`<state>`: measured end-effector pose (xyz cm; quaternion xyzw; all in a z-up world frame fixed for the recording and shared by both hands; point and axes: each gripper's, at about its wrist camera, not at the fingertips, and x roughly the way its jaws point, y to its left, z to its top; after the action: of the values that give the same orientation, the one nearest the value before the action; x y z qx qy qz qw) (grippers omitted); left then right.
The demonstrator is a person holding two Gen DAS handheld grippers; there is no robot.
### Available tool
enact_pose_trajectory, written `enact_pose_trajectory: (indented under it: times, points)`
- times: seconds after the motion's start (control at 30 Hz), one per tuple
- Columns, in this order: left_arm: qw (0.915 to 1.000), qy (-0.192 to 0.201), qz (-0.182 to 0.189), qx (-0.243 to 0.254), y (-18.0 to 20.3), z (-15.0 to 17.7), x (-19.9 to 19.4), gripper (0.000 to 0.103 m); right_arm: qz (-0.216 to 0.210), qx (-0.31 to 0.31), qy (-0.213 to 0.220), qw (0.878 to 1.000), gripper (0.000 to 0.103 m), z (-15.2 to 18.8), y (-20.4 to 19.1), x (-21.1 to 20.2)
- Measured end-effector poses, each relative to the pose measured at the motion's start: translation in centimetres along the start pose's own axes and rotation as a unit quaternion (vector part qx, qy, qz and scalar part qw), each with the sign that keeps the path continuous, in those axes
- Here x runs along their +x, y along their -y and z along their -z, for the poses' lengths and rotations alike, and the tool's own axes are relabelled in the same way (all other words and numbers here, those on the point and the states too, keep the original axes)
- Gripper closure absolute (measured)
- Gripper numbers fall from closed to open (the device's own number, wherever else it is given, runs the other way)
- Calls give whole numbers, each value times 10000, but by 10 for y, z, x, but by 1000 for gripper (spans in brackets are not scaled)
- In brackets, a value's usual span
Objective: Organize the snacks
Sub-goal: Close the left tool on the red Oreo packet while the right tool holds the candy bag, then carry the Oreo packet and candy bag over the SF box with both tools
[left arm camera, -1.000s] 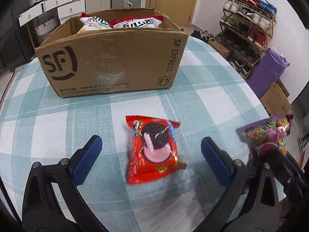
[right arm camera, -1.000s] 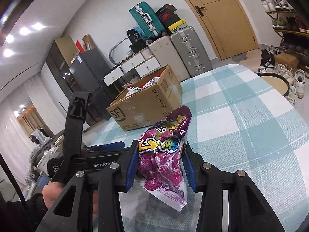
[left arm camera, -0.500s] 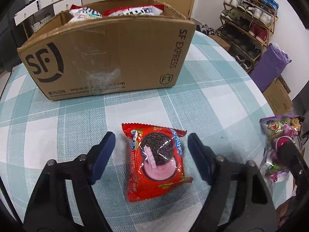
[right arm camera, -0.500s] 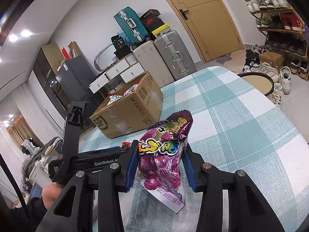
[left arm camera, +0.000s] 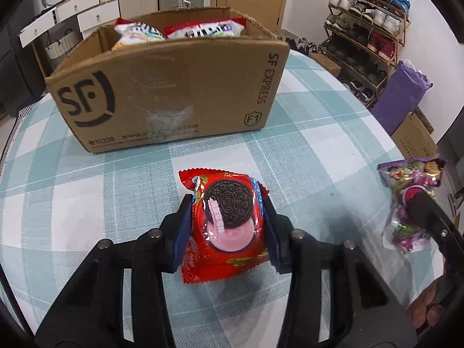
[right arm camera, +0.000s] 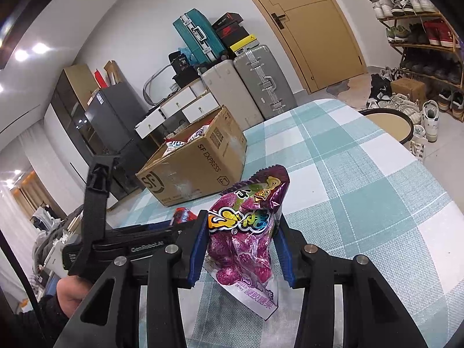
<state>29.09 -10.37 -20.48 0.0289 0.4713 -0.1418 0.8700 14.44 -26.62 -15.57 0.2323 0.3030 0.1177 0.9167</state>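
Observation:
A red Oreo pack lies on the checked tablecloth, and my left gripper is shut on it, blue pads pressing both its sides. My right gripper is shut on a purple candy bag, held upright above the table; the same candy bag shows at the right edge of the left wrist view. The open SF Express cardboard box stands behind the Oreo pack with several snack bags inside. In the right wrist view the box sits to the left, and the left gripper shows side-on.
The round table's edge curves off at the right, with a shoe rack and purple bag beyond it. Suitcases and drawers stand behind the box. A hand grips the left tool's handle.
My left gripper's jaws have gone from wide open around the Oreo pack to shut on its sides. The right gripper keeps its hold on the candy bag, hardly moving.

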Motion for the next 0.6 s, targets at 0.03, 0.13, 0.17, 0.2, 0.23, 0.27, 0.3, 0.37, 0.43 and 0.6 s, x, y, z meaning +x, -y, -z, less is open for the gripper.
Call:
enact_pose_trajectory:
  times: [0.03, 0.13, 0.17, 0.2, 0.23, 0.27, 0.3, 0.37, 0.43, 0.6]
  points:
    - [10000, 48, -21, -3, -1, 0, -6, 61, -6, 1, 8, 10000, 60, 0, 0, 0]
    - [9998, 198, -90, -18, -6, 4, -26, 61, -72, -42, 86, 9999, 60, 0, -2, -2]
    - [9996, 245, -121, -33, -8, 5, -33, 61, -141, -77, 135, 9998, 60, 0, -4, -4]
    - [9994, 300, -146, -47, -10, 7, -41, 61, -190, -180, 198, 9995, 60, 0, -8, -6]
    - [9992, 365, -172, -61, -12, 9, -49, 61, -189, -280, 242, 9991, 60, 0, -13, -7]
    - [9989, 430, -185, -72, -14, 10, -57, 61, -203, -360, 268, 9988, 60, 0, -16, -7]
    - [9985, 504, -182, -81, -15, 13, -67, 61, -238, -427, 266, 9985, 60, 0, -21, -7]
    - [9977, 631, -212, -86, -18, 17, -83, 61, -340, -512, 231, 9978, 60, 0, -27, -5]
    - [9965, 790, -255, -83, -21, 23, -103, 61, -444, -629, 195, 9968, 60, -1, -35, -5]
    - [9942, 1031, -255, -192, -29, 36, -141, 61, -669, -794, 187, 9944, 60, -4, -55, -13]
